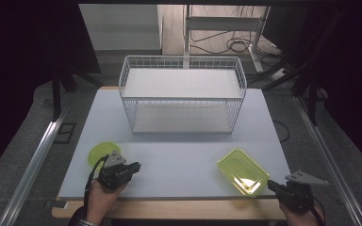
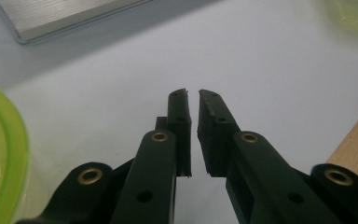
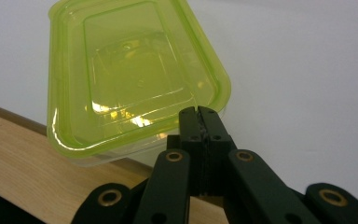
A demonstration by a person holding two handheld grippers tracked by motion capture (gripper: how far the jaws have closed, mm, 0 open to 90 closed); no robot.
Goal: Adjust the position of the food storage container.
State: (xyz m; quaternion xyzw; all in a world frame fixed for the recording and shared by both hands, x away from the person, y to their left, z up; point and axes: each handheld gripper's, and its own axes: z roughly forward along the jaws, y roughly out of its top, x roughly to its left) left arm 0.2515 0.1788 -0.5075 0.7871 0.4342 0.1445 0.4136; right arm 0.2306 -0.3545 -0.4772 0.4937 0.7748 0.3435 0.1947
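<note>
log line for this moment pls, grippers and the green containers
left gripper: nearly shut, empty, beside round green container | right gripper: shut, empty, by rectangular green container | wire basket: empty

no readable text, labels or signs

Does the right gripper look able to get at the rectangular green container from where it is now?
Probably yes. The right gripper sits just short of the container at the table's near edge, with nothing between them, but its jaws are shut and would need opening first.

Black two-jaw tool (image 2: 193,95), brass-ringed holes; grey three-cornered plate (image 1: 307,178); black cable; possibly wristband.
</note>
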